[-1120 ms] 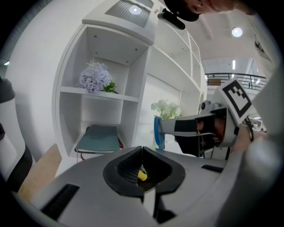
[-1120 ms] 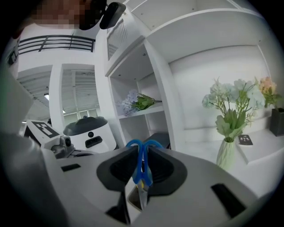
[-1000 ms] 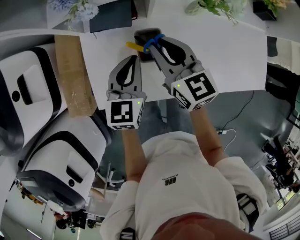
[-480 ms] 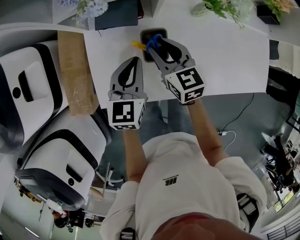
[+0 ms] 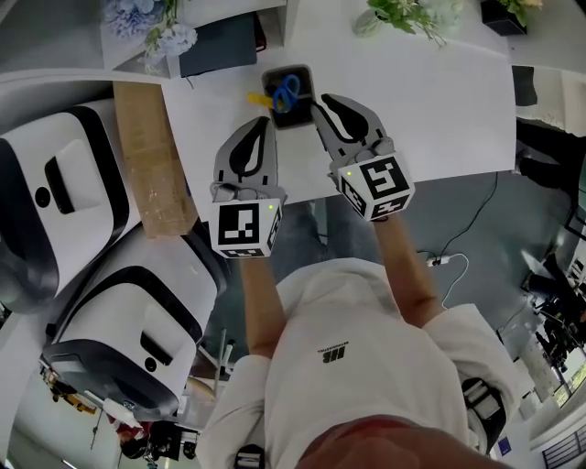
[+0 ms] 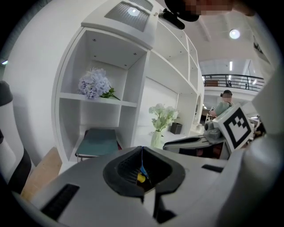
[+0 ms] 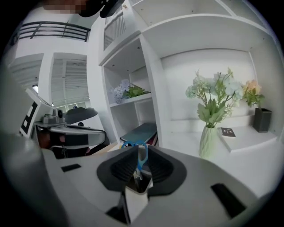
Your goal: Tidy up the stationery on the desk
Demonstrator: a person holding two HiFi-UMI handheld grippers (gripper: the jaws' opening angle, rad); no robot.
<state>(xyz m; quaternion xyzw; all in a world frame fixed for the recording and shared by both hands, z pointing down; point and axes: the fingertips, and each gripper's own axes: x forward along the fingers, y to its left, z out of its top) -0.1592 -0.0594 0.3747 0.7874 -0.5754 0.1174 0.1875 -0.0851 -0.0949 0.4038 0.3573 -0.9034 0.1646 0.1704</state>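
Note:
A black pen holder (image 5: 298, 117) stands at the far side of the white desk (image 5: 439, 101). Blue-handled scissors (image 5: 287, 90) stand in it, handles up, and a yellow item (image 5: 255, 97) pokes out to its left. My right gripper (image 5: 321, 100) sits just right of the holder, apart from the scissors, jaws a narrow gap open with nothing between them. Past the tips of my right gripper (image 7: 142, 150), the scissors' loops (image 7: 135, 144) show. My left gripper (image 5: 262, 121) is shut and empty just short of the holder. Its own view shows the left gripper (image 6: 142, 148) with the yellow item (image 6: 141, 178) seen through the jaws' hollow.
A brown cardboard strip (image 5: 151, 156) lies along the desk's left edge, with white-and-black rounded units (image 5: 55, 183) beyond it. At the back stand shelves holding a dark folder (image 5: 218, 41), blue flowers (image 5: 156, 23) and a vase of green flowers (image 7: 208, 139). A cable (image 5: 458, 247) trails on the floor.
The right gripper held the blue scissors over the holder; now the scissors stand in it and the gripper has let go and drawn back. The left gripper has hardly moved.

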